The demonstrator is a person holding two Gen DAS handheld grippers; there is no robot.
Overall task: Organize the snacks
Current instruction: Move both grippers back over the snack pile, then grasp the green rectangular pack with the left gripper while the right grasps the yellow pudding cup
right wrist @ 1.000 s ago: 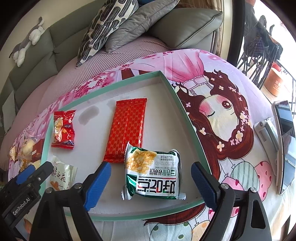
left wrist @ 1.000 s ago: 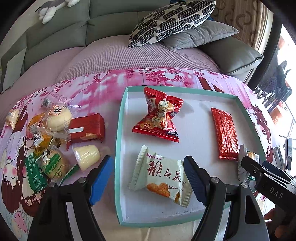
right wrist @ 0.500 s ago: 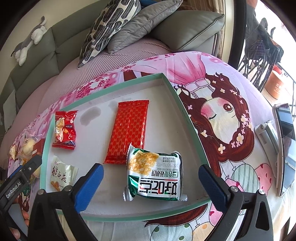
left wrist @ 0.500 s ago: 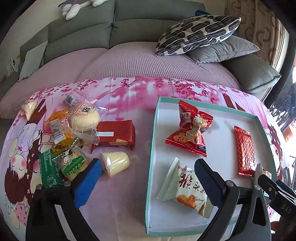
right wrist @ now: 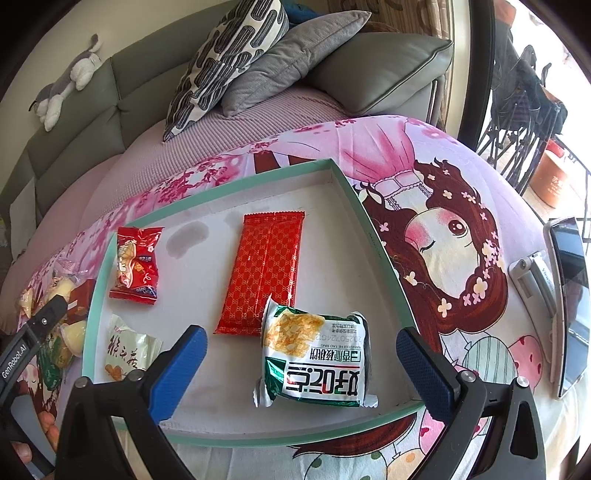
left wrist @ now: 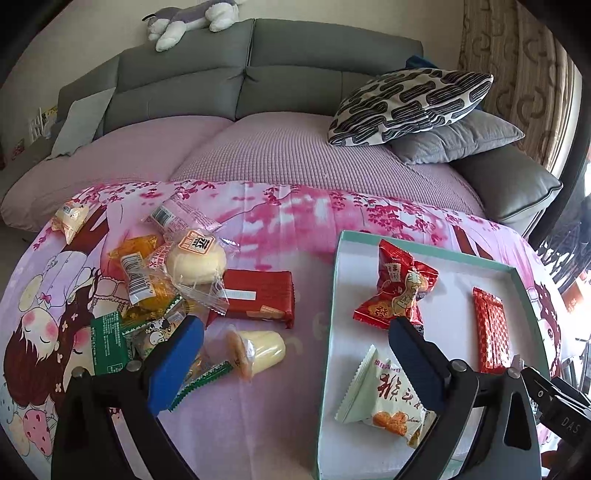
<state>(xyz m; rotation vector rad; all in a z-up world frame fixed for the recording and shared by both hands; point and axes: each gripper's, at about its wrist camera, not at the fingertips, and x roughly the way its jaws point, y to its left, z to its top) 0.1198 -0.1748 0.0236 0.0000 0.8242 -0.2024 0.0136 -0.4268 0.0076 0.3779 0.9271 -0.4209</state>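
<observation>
Pink cartoon cloth point(left wrist: 280, 218) fills both frames. We hold left gripper point(left wrist: 291, 358) spread wide, empty, over loose snack pile point(left wrist: 173, 280) lower left; its finger hides part of white packet point(left wrist: 388, 398). Right gripper point(right wrist: 301, 363) gapes over green packet point(right wrist: 317, 362) in teal tray point(right wrist: 236, 182); tray's near edge cut off.

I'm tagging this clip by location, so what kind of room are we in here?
Most likely a home living room. A grey sofa with a patterned cushion and a plush toy on its backrest sits behind a table with a cartoon-print cloth covered in snacks.
</observation>
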